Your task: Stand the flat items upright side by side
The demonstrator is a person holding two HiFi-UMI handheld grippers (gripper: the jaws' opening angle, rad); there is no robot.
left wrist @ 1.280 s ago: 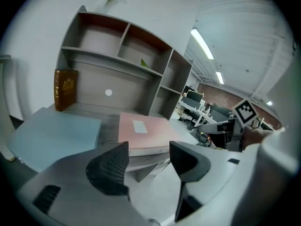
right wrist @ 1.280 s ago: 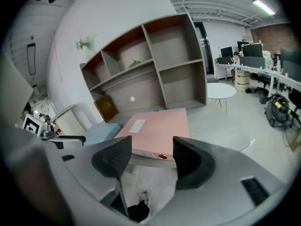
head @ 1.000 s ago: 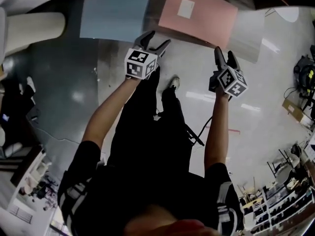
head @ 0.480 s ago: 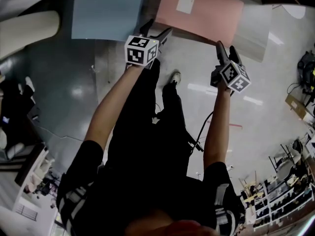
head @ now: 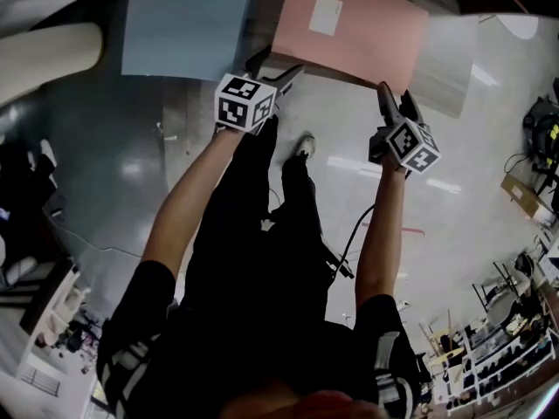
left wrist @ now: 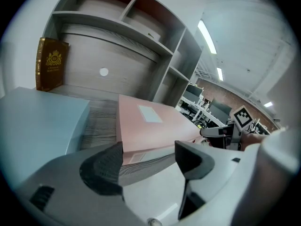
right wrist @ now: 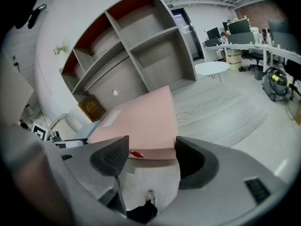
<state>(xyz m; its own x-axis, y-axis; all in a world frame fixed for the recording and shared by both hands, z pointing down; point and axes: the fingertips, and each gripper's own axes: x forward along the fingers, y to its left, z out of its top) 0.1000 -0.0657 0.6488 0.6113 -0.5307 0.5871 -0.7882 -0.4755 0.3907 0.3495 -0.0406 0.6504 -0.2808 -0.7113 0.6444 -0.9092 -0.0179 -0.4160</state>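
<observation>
A pink folder (head: 349,29) lies flat on the wood-grain tabletop (left wrist: 101,121), with a pale blue folder (head: 183,33) flat to its left. My left gripper (head: 278,66) stands open at the pink folder's (left wrist: 150,124) near left corner. Its jaws have just been opening, and nothing is pressed between them. At the near right corner, my right gripper (head: 395,99) is open too. The pink folder's (right wrist: 141,121) spine, with a red spot (right wrist: 136,154), shows just beyond its pads. The blue folder (left wrist: 42,121) is untouched.
A grey shelf unit (right wrist: 141,55) rises behind the tabletop, and a brown book (left wrist: 51,64) stands upright in it at the left. The table's front edge runs just ahead of both grippers. Office floor and desks (right wrist: 235,36) lie to the right.
Both grippers have come down and nearer the pink folder's front edge. The left gripper's jaws stand a little wider.
</observation>
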